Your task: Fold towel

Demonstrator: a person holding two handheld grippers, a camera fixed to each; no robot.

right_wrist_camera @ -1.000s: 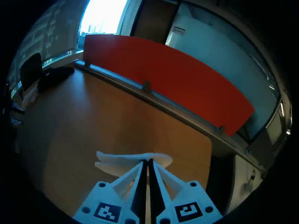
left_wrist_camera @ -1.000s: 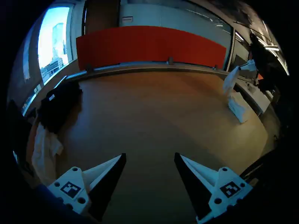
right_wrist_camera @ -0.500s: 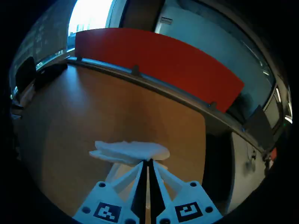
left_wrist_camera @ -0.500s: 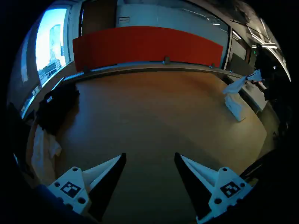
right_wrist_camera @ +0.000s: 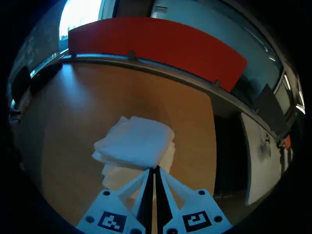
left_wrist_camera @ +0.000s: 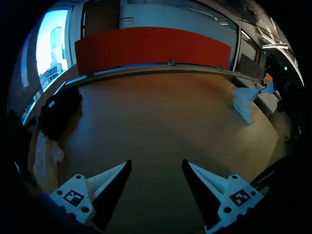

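- Near the right edge of the table (left_wrist_camera: 156, 109), as the left gripper view has it, the white towel (left_wrist_camera: 245, 105) sits bunched, partly raised off the wood.
- Right gripper (right_wrist_camera: 155, 169) is clenched, its fingers pinching the towel's near edge, with folded layers spreading ahead of the tips.
- Left gripper (left_wrist_camera: 156, 162) is released, jaws wide above bare wood, well apart from the towel.
- Likely light, limp and non-slippery. It should sag wherever unsupported, so a free corner or hem is a better hold than the middle.
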